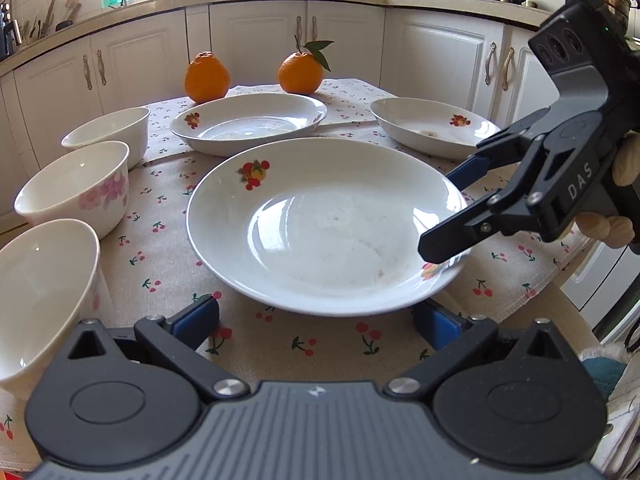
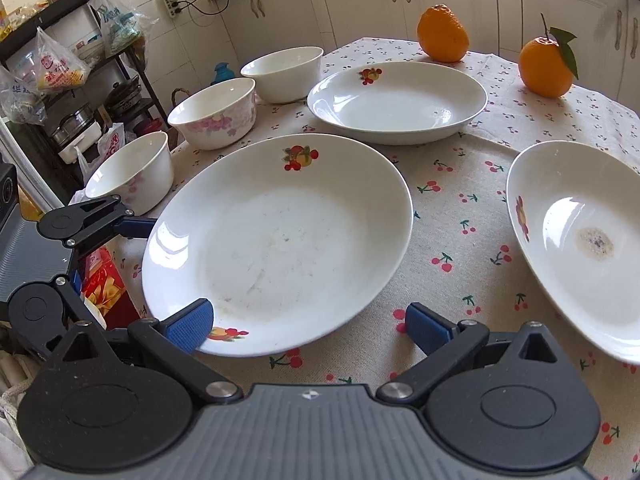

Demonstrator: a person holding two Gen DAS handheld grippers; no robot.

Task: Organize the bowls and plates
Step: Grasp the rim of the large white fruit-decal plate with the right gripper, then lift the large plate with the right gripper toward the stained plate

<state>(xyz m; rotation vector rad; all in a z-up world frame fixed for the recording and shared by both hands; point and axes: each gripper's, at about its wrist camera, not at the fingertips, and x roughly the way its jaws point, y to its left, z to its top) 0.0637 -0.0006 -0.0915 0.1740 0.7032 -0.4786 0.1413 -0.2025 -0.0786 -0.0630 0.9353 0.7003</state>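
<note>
Nothing is yet stacked: three plates, the nearest plate [image 1: 324,224] included, and three bowls [image 1: 76,188] are seen lying apart on the tabletop [image 1: 280,344], while the left gripper [image 1: 316,320] and right gripper [image 2: 308,326] are held spread, gripping nothing.

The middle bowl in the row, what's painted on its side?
Pink flowers on white, on the middle bowl; clearest in the right wrist view.
</note>
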